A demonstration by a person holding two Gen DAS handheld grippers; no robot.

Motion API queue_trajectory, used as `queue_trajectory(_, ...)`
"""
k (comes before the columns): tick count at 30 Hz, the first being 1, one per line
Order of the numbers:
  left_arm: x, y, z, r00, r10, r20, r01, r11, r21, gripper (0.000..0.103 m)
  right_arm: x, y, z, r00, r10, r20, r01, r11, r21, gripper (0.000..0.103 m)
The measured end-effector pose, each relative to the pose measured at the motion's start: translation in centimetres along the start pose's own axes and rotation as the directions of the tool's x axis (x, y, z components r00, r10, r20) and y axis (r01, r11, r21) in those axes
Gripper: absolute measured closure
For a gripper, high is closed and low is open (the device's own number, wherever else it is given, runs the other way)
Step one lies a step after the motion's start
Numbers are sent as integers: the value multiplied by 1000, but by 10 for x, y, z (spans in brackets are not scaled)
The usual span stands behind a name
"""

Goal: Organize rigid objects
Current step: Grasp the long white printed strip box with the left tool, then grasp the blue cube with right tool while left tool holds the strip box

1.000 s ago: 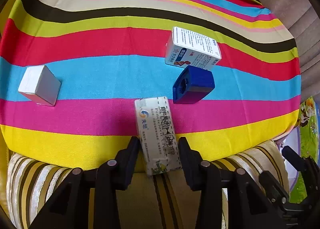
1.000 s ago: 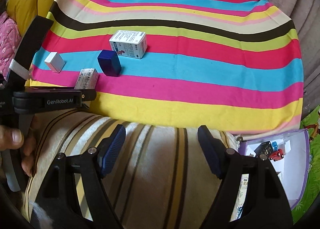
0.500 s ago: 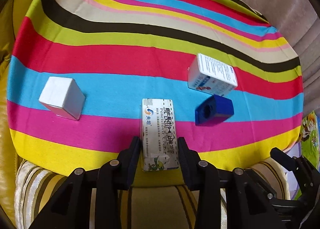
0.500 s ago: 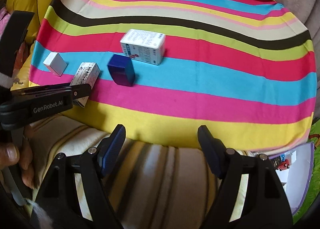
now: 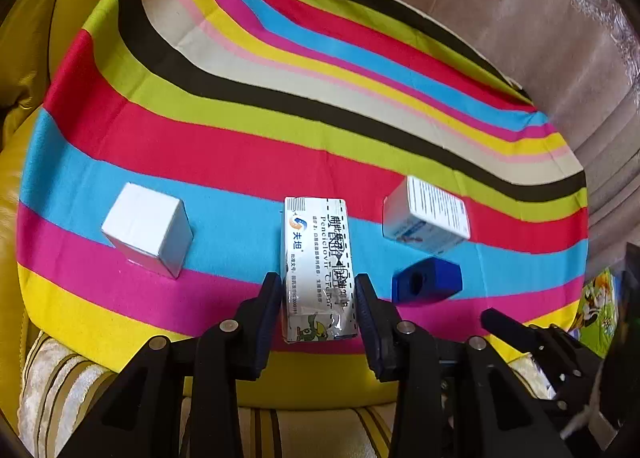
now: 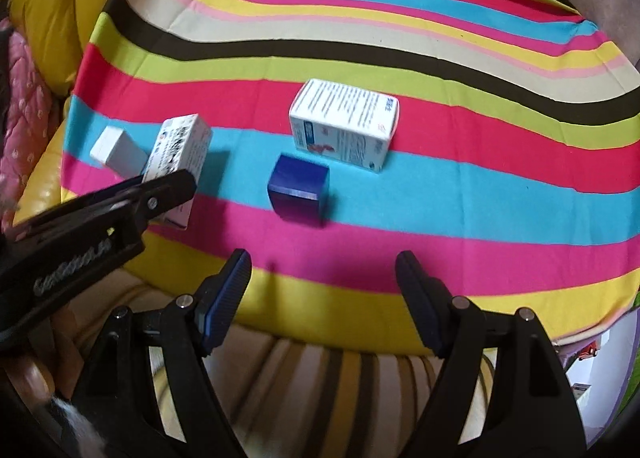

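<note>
Penciclovir cream carton (image 5: 318, 266), clamped in the left gripper (image 5: 318, 298), has travelled toward the white box (image 5: 148, 230), apparently lifted, while the right gripper (image 6: 322, 278) stays spread, empty.

Left wrist view looks forward and down along the left gripper (image 5: 318, 298), close over the near edge of the striped cloth (image 5: 240, 149); long printed carton (image 5: 318, 266) fills the centre foreground. Right wrist view sits to the right, a bit further back, facing the same cloth (image 6: 400, 69) at a similar downward tilt past the right gripper (image 6: 322, 278). Both views share the plain white box (image 5: 148, 232) (image 6: 116, 147), blue block (image 5: 428, 284) (image 6: 298, 193) and medicine box (image 5: 426, 219) (image 6: 344, 123). Left gripper enters the right view from its left edge (image 6: 176, 185); the carton shows there too (image 6: 180, 149).
</note>
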State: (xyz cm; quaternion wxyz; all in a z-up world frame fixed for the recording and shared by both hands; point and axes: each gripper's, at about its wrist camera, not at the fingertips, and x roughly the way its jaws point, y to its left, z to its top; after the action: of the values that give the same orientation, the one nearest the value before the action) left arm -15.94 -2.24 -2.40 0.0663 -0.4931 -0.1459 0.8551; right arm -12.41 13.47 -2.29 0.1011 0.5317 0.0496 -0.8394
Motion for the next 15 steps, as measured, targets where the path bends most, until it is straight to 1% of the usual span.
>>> queue_trajectory(6, 3, 3, 1, 1000, -9, 20, 10, 1000, -18, 64, 7, 5, 12, 1000, 3, 24, -4, 999, 35, 26)
queue_trajectory(12, 11, 4, 3, 1000, -19, 24, 20, 999, -27, 64, 18, 2, 19, 1000, -6, 17, 5, 997, 71, 27)
queue_trajectory(14, 15, 3, 3, 1000, -21, 22, 22, 999, -26, 64, 22, 3, 22, 1000, -7, 9, 6, 997, 79, 30)
queue_trajectory(15, 19, 2, 5, 1000, -20, 21, 20, 1000, -23, 64, 25, 2, 24, 1000, -7, 4, 6, 997, 83, 36)
